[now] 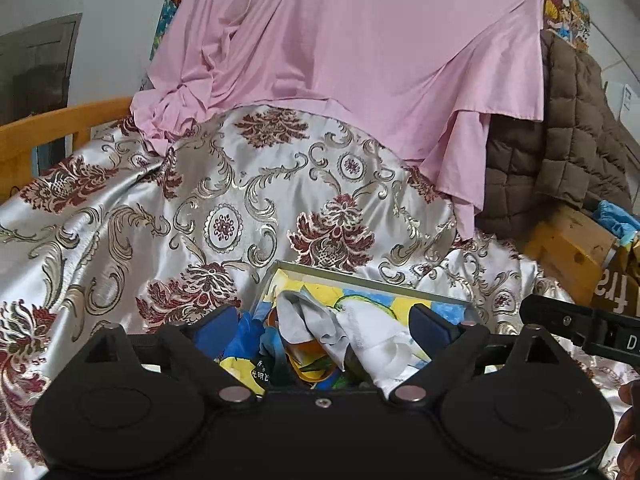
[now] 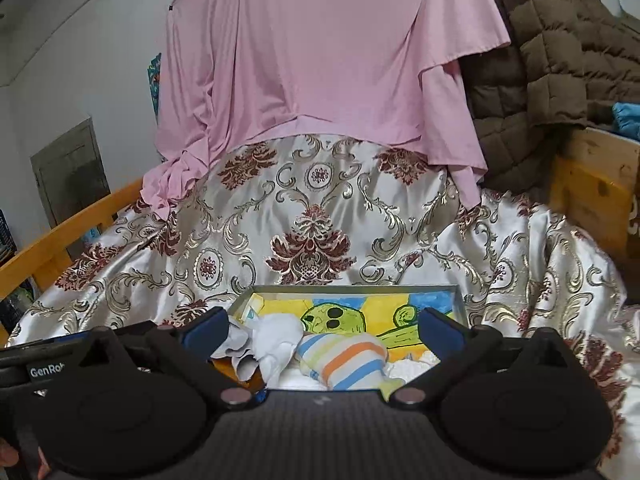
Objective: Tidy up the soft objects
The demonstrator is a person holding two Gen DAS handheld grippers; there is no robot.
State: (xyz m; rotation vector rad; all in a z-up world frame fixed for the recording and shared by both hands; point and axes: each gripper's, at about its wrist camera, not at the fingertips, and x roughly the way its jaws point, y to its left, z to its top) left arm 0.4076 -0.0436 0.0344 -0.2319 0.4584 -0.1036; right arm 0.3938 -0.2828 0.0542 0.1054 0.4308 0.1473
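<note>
A shallow box with a yellow, blue and green cartoon lining lies on the silver brocade cloth. Inside it are soft pieces: a grey-white cloth, a white cloth and a rolled sock with orange, blue and yellow stripes. Coloured bits lie at the box's near left. My left gripper hangs open above the box with its blue pads wide apart and nothing between them. My right gripper is likewise open over the box, holding nothing. Its black body shows at the right edge of the left wrist view.
A pink garment drapes over the back. A brown quilted blanket hangs at the right over wooden boards. A wooden rail runs along the left. The brocade cloth covers the surface.
</note>
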